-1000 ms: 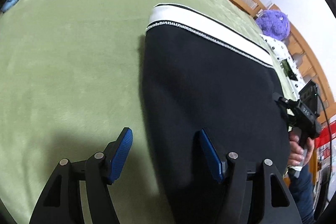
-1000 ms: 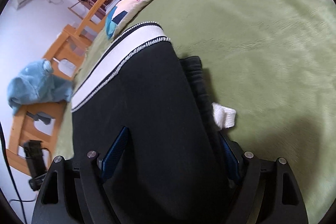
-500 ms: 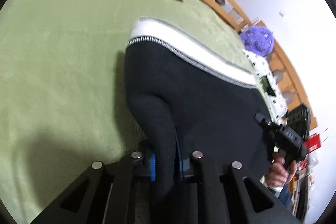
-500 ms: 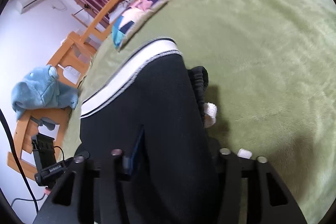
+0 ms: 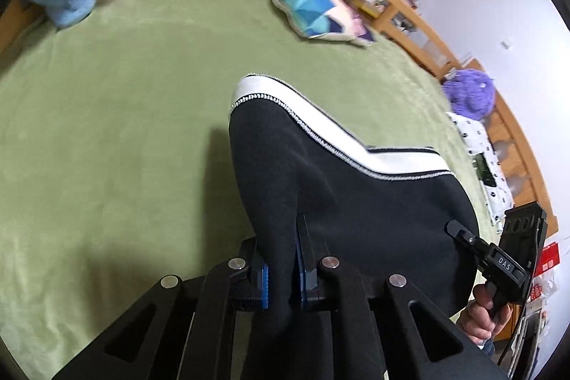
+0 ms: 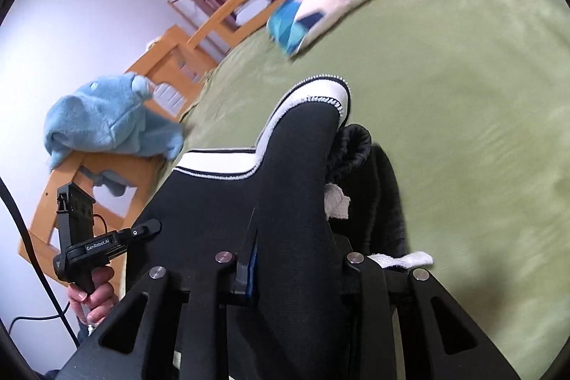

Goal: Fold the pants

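Left wrist: one pants [image 5: 356, 202], one pillow [image 5: 313, 11], two plush toys.

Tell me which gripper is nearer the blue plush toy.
Left. The left gripper, clamping the pants, is on the side toward the blue plush toy; the right gripper, jaws closing on the pants' other edge, sits farther from it.

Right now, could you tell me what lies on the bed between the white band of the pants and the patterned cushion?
Only bare green blanket. In the left wrist view, nothing rests between the pants' white band and the patterned cushion; the right wrist view agrees.
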Demonstrator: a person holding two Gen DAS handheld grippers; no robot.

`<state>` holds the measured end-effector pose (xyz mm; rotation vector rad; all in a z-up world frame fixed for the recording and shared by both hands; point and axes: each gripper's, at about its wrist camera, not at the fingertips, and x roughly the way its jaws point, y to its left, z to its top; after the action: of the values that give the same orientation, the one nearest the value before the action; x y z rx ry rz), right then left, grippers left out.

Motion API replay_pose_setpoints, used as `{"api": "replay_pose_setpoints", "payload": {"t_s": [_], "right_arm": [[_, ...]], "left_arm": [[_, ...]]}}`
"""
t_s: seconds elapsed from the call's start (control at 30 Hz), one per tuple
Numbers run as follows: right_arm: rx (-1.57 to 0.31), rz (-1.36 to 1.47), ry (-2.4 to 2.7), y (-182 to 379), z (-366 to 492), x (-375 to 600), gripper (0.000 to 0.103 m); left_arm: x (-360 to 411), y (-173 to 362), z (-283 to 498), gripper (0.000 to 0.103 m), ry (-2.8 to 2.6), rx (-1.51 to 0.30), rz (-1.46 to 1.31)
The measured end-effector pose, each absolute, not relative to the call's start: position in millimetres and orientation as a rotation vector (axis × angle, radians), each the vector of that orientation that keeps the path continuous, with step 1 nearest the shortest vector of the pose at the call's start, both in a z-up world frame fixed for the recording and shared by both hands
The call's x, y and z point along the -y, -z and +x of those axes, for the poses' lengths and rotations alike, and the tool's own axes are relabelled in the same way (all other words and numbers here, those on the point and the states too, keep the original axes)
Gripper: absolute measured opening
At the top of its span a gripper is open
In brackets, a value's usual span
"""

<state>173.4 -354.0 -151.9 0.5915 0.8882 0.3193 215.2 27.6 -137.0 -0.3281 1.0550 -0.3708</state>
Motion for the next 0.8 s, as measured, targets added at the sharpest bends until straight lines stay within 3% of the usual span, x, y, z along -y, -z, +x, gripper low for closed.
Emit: {"api": "replay_pose_setpoints", "payload": {"t_s": [0.07,0.1,0.17,0.2,0.23,0.3,0.4,0.6,0.8], "right_arm": [[-0.887,0.566,-0.293,161,178,349,0.032],[-0.9,0.54,-0.273,164,180,350,0.036],[-0.97,0.489,-0.227,174,186,356,0.054],[-1.004,0.456,-0.194,180,188,361,0.058],[-1.013,0.445,-0.179,182,188,364,0.058],[-0.993,0.412,-0.134,173,175,371,0.058],[-0.92,0.334,-0.056,145,151,371,0.055],[-0.803,0.259,-0.183,119,104,336,0.055],[-0.943,0.212,-0.164,182,91,314,0.054]], "left_arm": [[-30,153,217,0.016,0.383,-1.089,-0.337],[-26,159,217,0.025,0.369,-1.11,-0.321],[-14,170,216,0.032,0.318,-1.154,-0.222],[-8,170,212,0.032,0.31,-1.146,-0.182],[-5,167,207,0.034,0.308,-1.133,-0.16],[1,157,195,0.048,0.276,-1.103,-0.09],[5,140,174,0.056,0.257,-1.036,-0.034],[6,137,127,0.058,0.337,-1.004,-0.049],[4,179,93,0.066,0.267,-1.038,-0.001]]}}
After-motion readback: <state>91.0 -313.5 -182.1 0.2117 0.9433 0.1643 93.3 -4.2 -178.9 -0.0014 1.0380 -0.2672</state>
